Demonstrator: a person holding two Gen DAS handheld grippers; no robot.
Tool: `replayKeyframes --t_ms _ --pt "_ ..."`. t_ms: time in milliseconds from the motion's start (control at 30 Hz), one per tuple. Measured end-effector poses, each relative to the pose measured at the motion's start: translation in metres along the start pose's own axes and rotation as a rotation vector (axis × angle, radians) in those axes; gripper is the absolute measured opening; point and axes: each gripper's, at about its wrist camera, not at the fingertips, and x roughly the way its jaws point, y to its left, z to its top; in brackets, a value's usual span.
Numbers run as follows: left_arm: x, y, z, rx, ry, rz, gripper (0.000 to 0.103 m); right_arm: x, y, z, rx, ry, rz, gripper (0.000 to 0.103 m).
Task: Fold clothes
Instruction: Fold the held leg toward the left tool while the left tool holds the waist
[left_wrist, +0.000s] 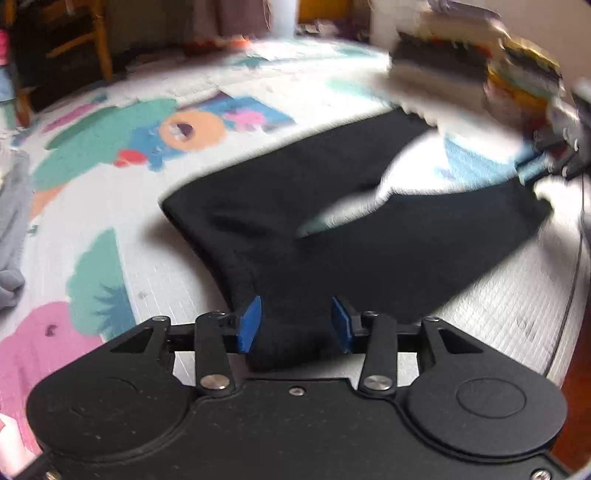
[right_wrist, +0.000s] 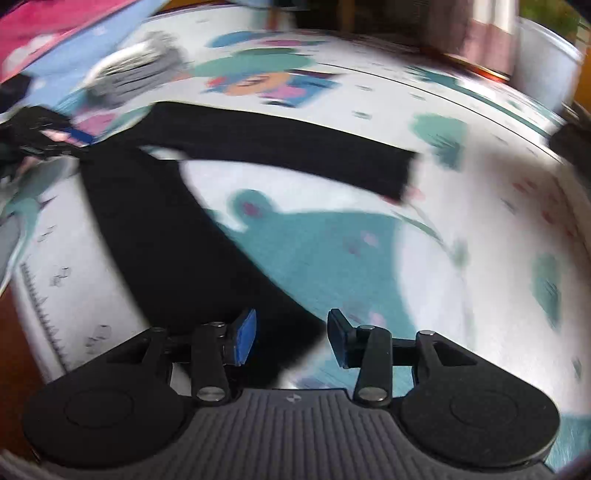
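Black trousers (left_wrist: 332, 206) lie flat on a colourful play mat (left_wrist: 122, 206) with both legs spread in a V. In the left wrist view my left gripper (left_wrist: 295, 325) sits at the waist end. A bunch of black cloth lies between its blue pads (left_wrist: 249, 325), which stand apart. My right gripper (left_wrist: 535, 170) shows blurred at the far right by a leg end. In the right wrist view my right gripper (right_wrist: 291, 339) is open over the hem of one leg (right_wrist: 184, 240), and bare mat shows beside its right pad. My left gripper (right_wrist: 70, 136) is at the far left.
A stack of folded clothes (left_wrist: 461, 66) stands on the mat beyond the far leg. A grey garment (left_wrist: 11, 221) lies at the left edge; it also shows as a grey heap (right_wrist: 136, 74). A wooden chair (left_wrist: 74, 40) and a white container (right_wrist: 543, 55) stand off the mat.
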Motion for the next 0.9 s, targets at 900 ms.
replayKeyframes --t_ms 900 --pt "0.026 0.041 0.069 0.001 -0.028 -0.076 0.055 0.048 -0.098 0.140 -0.144 0.109 0.000 0.043"
